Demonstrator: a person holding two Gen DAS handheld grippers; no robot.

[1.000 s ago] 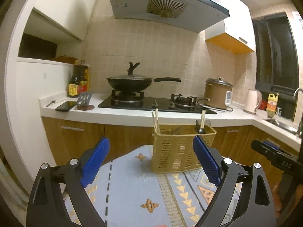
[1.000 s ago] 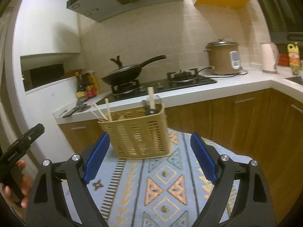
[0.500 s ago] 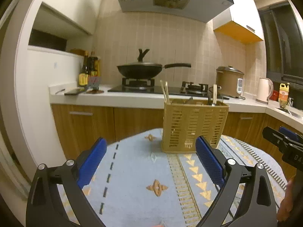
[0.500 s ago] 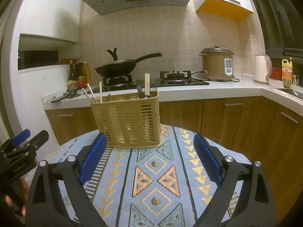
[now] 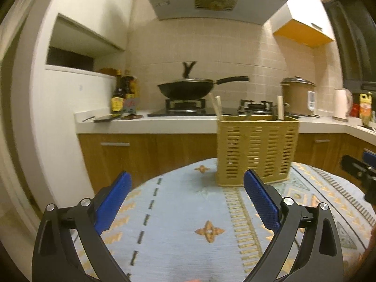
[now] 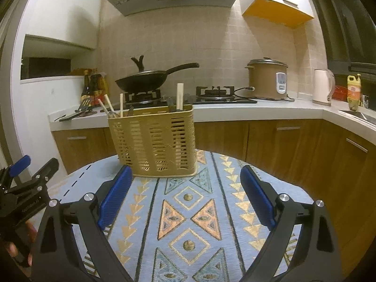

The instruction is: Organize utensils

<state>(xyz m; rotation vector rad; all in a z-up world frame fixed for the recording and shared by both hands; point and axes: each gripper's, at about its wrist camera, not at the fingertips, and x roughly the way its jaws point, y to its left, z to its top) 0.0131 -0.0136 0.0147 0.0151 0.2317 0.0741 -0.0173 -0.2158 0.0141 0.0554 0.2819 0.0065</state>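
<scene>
Meanwhile, both claws have sunk to table height over the past second, so each camera now looks level at the tan slotted utensil basket (image 6: 154,142) rather than down into it. The left claw (image 5: 186,202) and the right claw (image 6: 185,196) are both spread wide and carry nothing. The basket stands upright toward the far edge of the table's patterned cloth (image 6: 188,213), with chopsticks (image 6: 121,104) and a pale handle (image 6: 180,95) poking above its rim; from the left wrist view it sits ahead and to the right of that claw. No loose utensil lies on the visible cloth. The basket has not shifted on the cloth, and the drop in view comes from the hands alone. With everything seemingly already in the holder and neither claw reaching for it, the sorting looks either finished or not yet begun; the frames do not settle which. Behind, a wok (image 5: 185,89) sits on the stove.
</scene>
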